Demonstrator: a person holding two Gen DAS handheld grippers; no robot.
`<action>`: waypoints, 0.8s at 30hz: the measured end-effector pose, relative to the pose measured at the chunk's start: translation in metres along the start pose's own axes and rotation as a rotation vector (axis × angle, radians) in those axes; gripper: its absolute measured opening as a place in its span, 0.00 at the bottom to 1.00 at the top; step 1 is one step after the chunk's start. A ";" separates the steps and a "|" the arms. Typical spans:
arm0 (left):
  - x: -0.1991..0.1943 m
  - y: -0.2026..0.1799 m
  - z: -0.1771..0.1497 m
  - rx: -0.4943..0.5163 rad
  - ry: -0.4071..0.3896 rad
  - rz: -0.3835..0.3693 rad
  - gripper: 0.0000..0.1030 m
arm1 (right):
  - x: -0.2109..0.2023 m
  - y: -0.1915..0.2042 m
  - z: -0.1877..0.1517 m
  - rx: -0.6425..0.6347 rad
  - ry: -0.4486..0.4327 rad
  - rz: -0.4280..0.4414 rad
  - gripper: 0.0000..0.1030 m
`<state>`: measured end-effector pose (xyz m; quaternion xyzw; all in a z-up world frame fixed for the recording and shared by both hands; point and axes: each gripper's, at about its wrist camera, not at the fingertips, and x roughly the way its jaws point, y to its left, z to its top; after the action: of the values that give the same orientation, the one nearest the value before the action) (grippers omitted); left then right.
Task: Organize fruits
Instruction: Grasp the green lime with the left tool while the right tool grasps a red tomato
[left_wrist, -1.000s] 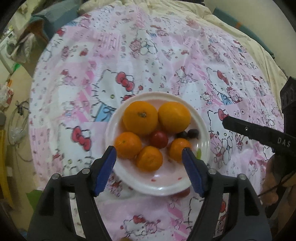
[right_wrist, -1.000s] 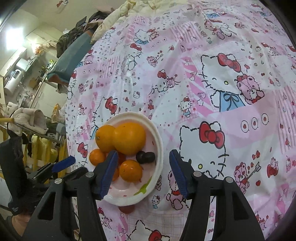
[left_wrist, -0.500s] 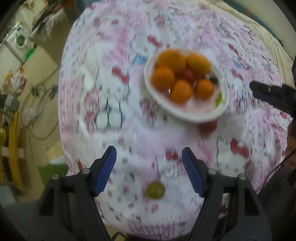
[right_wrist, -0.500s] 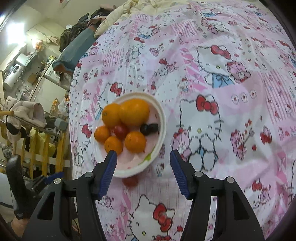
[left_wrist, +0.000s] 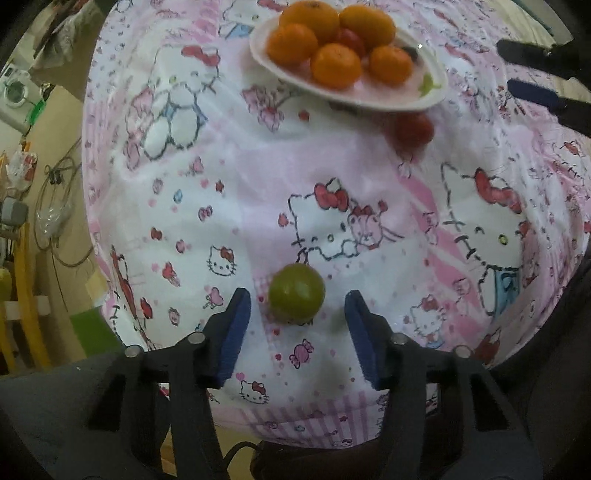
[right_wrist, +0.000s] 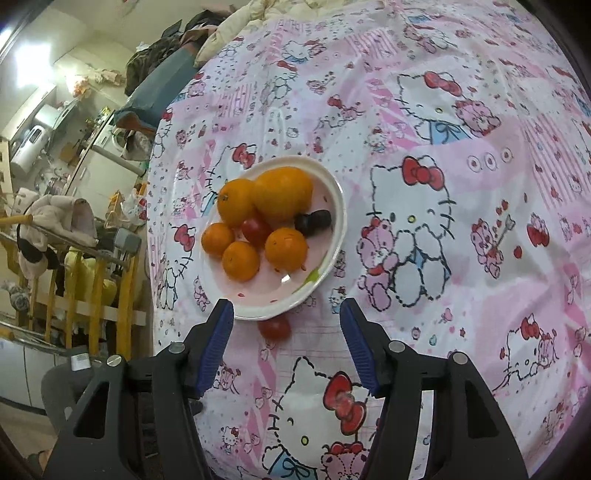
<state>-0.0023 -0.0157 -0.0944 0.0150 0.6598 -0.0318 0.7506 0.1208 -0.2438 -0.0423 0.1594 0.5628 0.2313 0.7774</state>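
Observation:
A white plate on the pink Hello Kitty cloth holds several oranges, a red tomato and dark grapes. A loose red tomato lies on the cloth just beside the plate's near rim. A green round fruit lies near the cloth's front edge. My left gripper is open with the green fruit between its fingertips, not touching. My right gripper is open, with the loose tomato between its fingertips; it also shows in the left wrist view.
The cloth-covered table drops off at the front edge and at the left. Clutter, yellow rails and appliances stand on the floor to the left. Bedding is piled at the table's far side.
My left gripper has pulled back from over the plate toward the table's front edge and now frames the green fruit. My right gripper has drawn back from the plate and now frames the loose tomato.

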 end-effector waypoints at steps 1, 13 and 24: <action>0.001 0.001 0.000 -0.005 0.000 0.007 0.38 | 0.001 0.002 0.000 -0.007 0.001 -0.001 0.61; -0.005 0.003 0.007 -0.010 -0.006 -0.025 0.22 | 0.015 0.006 0.000 -0.016 0.045 0.005 0.61; -0.044 0.029 0.027 -0.079 -0.100 -0.089 0.22 | 0.074 0.021 -0.019 -0.095 0.195 -0.046 0.56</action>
<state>0.0212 0.0127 -0.0473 -0.0457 0.6224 -0.0396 0.7804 0.1179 -0.1862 -0.0971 0.0860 0.6276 0.2542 0.7309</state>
